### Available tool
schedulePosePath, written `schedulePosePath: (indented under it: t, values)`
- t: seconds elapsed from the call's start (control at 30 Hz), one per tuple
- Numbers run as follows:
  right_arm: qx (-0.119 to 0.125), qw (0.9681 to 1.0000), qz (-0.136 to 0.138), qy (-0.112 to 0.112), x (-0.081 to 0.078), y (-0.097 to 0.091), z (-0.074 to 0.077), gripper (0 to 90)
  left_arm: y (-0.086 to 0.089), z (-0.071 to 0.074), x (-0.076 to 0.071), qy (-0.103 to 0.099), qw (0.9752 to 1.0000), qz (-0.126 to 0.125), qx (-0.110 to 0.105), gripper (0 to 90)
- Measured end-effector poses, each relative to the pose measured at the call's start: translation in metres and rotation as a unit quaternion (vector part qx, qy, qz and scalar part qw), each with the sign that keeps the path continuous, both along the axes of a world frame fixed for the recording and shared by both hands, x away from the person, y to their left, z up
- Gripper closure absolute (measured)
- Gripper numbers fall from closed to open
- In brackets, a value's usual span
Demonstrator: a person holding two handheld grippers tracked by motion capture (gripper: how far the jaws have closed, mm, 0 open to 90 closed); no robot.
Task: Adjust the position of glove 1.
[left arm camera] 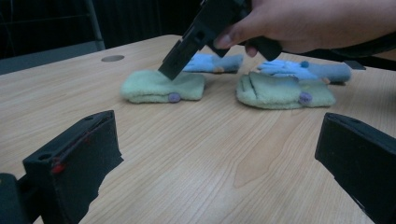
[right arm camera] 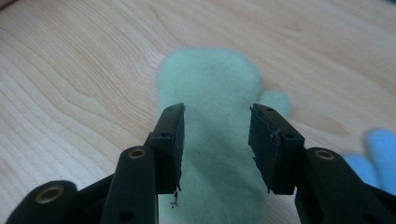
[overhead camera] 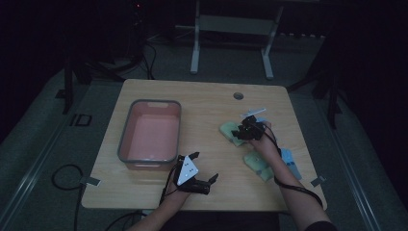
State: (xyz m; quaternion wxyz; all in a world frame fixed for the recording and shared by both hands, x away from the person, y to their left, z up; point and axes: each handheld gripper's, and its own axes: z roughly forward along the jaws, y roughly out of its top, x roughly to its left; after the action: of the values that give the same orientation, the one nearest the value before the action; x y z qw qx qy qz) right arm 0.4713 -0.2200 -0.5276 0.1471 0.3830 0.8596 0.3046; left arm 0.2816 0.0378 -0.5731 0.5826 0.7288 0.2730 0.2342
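Dim room, wood table [overhead camera: 207, 103]. Right gripper [right arm camera: 215, 140] half open, jaws straddling the far green mitten [right arm camera: 210, 112], not clenched yet. Left gripper [overhead camera: 206, 168] wide open w/ nothing in it, near table's front edge. Left gripper view also has a 2nd green mitten [left arm camera: 285, 91] and blue mittens [left arm camera: 212, 62] behind; high view has the pink bin [overhead camera: 150, 131].

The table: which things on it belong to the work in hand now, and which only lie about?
In the work:
- right hand-held gripper, jaws astride the green mitten, not pressing it
- green mitten

Lying about:
- second green mitten
- two blue mittens
- pink bin
- left hand-held gripper, open, resting on the table
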Motion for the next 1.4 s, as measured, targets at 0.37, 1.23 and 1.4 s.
schedulePosePath:
  t: [0.37, 1.23, 1.4]
  values:
    - [-0.004, 0.9994, -0.009, 0.034, 0.019, 0.004, -0.014, 55.4, 0.000, 0.000, 0.000, -0.003, 1.0000, 0.002, 0.001, 0.0]
    - [0.033, 0.9937, -0.106, 0.017, -0.026, 0.035, 0.042, 83.8, -0.002, 0.000, -0.001, -0.003, 0.9999, 0.016, 0.002, 0.0]
    - [0.061, 0.9887, -0.137, -0.006, -0.057, 0.040, 0.063, 83.9, -0.002, 0.000, -0.001, -0.005, 0.9998, 0.018, 0.005, 0.0]
